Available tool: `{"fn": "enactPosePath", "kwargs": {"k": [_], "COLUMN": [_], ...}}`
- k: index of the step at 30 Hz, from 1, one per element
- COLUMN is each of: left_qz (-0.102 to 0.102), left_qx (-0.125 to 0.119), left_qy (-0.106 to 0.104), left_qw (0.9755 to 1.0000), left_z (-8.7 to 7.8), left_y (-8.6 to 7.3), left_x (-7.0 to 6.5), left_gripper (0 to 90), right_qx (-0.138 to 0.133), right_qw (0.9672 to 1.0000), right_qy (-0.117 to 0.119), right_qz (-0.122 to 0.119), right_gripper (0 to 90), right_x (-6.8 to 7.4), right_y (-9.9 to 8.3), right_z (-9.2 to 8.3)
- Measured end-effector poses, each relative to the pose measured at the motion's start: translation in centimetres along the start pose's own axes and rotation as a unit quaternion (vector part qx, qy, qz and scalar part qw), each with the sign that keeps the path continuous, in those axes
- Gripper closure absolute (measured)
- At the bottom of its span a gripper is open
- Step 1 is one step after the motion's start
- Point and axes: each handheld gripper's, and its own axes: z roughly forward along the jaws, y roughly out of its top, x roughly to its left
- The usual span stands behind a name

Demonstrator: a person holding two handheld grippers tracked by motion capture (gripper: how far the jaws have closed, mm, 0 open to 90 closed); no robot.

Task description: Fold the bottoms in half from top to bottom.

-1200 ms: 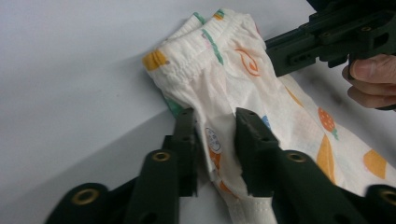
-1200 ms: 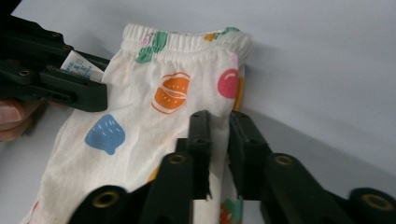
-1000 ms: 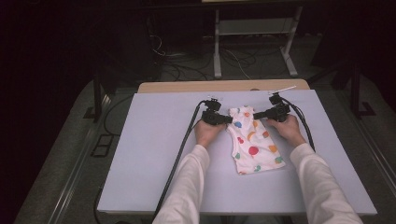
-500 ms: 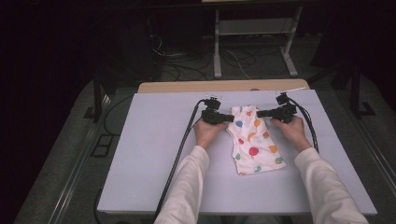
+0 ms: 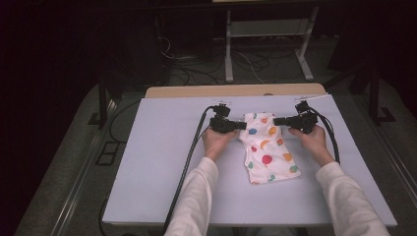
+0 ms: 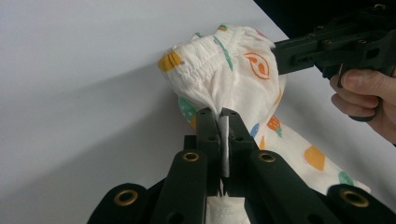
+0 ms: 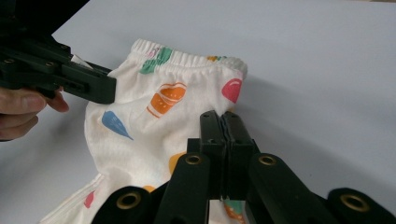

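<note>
Both grippers are clamped on the same garment: our left gripper [image 5: 242, 126] pinches one side of it near the waistband, our right gripper [image 5: 276, 121] the opposite side, jaws pressed together on the cloth with a sliver of white fabric showing between the left pair in the left gripper view [image 6: 223, 122] and the right pair closed tight in the right gripper view [image 7: 223, 122]

We see a small pair of white shorts [image 5: 267, 147], cotton-looking, printed with scattered shapes in orange, red, green, blue and yellow. The elastic waistband [image 7: 187, 58] is gathered and puckered, and it sits at the far end of the garment, stretched between the two grippers. Near the top the cloth lifts a little off the surface and casts a soft shadow; the leg end [image 5: 275, 174] trails back toward us and lies flat, slightly skewed to our right. Folds run down from each pinch point

The shorts lie near the middle of the pale lilac table [image 5: 162, 162], a bit toward its far edge. Our left hand [image 5: 216, 140] and right hand [image 5: 312, 142] hold the grippers just beside the garment, white sleeves [image 5: 196, 196] coming in from the near edge, and black cables [image 5: 189, 157] trail from each gripper back across the table. Beyond the table we see a wooden board edge [image 5: 236, 91] and a dark floor with cables
</note>
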Motion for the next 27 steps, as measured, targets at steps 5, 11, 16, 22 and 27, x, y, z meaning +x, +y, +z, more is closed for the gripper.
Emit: {"fn": "enactPosePath", "kwargs": {"k": [5,11,16,22,27], "left_qz": [0.008,0.016,0.024,0.027,0.029], "left_qx": [-0.002,0.002,0.004,0.007,0.006], "left_qy": [-0.004,-0.004,-0.004,-0.009,-0.014], "left_qw": [1.0,0.9999,0.9997,0.9996,0.9995], "left_z": [-0.3,-0.6,-0.9,-1.0,-1.0], "left_y": [-0.1,-0.1,-0.1,-0.6,-0.9], "left_x": [-0.9,-1.8,-2.5,-2.9,-3.2], "left_gripper": [86.7,86.7,86.7,86.7,86.7], "right_qx": [0.0,-0.002,-0.006,-0.006,-0.004], "right_qw": [1.0,0.9999,0.9999,0.9999,0.9999], "right_qy": [-0.003,-0.005,-0.002,-0.002,-0.001], "right_qz": [-0.005,-0.011,-0.008,-0.01,-0.011], "right_gripper": [87.7,87.7,87.7,87.7,87.7], "right_x": [0.4,0.9,1.1,1.2,1.4], "right_y": [0.1,-0.2,-0.6,-1.1,-1.7], "right_z": [-0.9,-1.7,-2.1,-2.6,-3.0]}}
